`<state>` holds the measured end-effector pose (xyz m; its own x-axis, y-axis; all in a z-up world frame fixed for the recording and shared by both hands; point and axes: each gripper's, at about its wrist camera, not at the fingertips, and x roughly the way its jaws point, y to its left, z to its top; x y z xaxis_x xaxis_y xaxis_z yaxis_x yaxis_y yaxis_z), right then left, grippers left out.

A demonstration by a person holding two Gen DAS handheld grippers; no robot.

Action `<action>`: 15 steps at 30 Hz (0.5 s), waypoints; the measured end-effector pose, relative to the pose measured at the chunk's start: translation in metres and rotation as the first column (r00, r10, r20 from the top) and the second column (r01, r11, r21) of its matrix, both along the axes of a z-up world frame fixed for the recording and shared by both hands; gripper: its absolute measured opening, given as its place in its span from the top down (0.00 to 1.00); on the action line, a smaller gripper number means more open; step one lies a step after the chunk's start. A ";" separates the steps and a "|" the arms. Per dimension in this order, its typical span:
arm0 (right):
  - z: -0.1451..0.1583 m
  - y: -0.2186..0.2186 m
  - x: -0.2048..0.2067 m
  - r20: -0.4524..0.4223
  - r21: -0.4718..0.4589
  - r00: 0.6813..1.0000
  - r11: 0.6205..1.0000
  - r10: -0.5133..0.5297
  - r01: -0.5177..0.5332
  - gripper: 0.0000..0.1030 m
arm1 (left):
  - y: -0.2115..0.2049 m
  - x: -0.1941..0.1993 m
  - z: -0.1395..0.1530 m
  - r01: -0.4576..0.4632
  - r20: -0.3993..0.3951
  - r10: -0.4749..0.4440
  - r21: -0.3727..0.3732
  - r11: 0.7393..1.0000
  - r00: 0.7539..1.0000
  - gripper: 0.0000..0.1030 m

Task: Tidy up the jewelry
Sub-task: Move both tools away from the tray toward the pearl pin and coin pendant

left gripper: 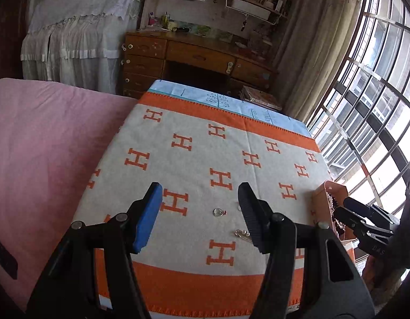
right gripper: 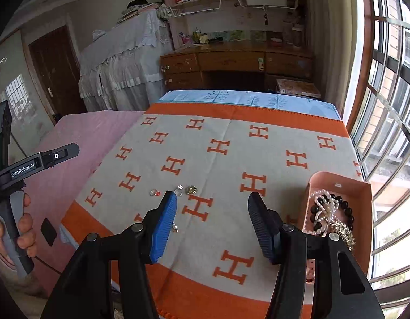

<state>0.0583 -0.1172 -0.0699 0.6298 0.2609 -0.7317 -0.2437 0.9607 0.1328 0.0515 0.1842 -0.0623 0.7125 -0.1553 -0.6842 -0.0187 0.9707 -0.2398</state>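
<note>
While left tool (left gripper: 199, 212) gapes, ring (left gripper: 217, 212) lies between tips.

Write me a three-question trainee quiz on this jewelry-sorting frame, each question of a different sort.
1. True or false: the pink rectangular cardboard box already holds a white pearl strand and a black bead bracelet.
2. Multiple choice: the round gold-toned brooch lies A) in the box, B) loose on the grey blanket with orange H letters, C) in a claw.
3. Fill in: both the left claw and the right claw are ___ and hold nothing.

Key: 1 true; 2 B; 3 open.
</note>
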 end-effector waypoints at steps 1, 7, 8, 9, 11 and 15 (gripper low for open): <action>-0.001 0.009 0.004 -0.002 -0.005 0.999 0.999 0.033 -0.033 0.45 | -0.001 0.001 -0.002 0.011 -0.013 -0.011 0.003 1.000 1.000 0.45; -0.037 0.065 0.026 -0.072 -0.049 0.977 0.978 0.201 -0.205 0.45 | -0.010 0.015 -0.028 0.062 -0.086 -0.061 0.004 0.998 0.994 0.45; -0.047 0.071 0.030 -0.095 -0.062 0.972 0.974 0.213 -0.220 0.45 | -0.012 0.018 -0.034 0.071 -0.099 -0.070 0.006 0.997 0.993 0.45; -0.058 0.074 0.034 -0.116 -0.069 0.966 0.969 0.229 -0.238 0.45 | -0.014 0.021 -0.040 0.082 -0.111 -0.080 0.007 0.997 0.991 0.45; -0.083 0.080 0.042 -0.168 -0.083 0.953 0.960 0.253 -0.269 0.49 | -0.020 0.025 -0.051 0.105 -0.130 -0.103 0.013 0.994 0.986 0.45; -0.123 0.088 0.057 -0.263 -0.092 0.924 0.946 0.278 -0.311 0.61 | -0.029 0.032 -0.069 0.133 -0.157 -0.127 0.028 0.991 0.979 0.45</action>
<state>0.1157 -0.0294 -0.1930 0.3373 0.3001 -0.8923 -0.4945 0.8630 0.1033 0.0836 0.1551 -0.1312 0.5733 -0.2113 -0.7916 0.0745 0.9756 -0.2065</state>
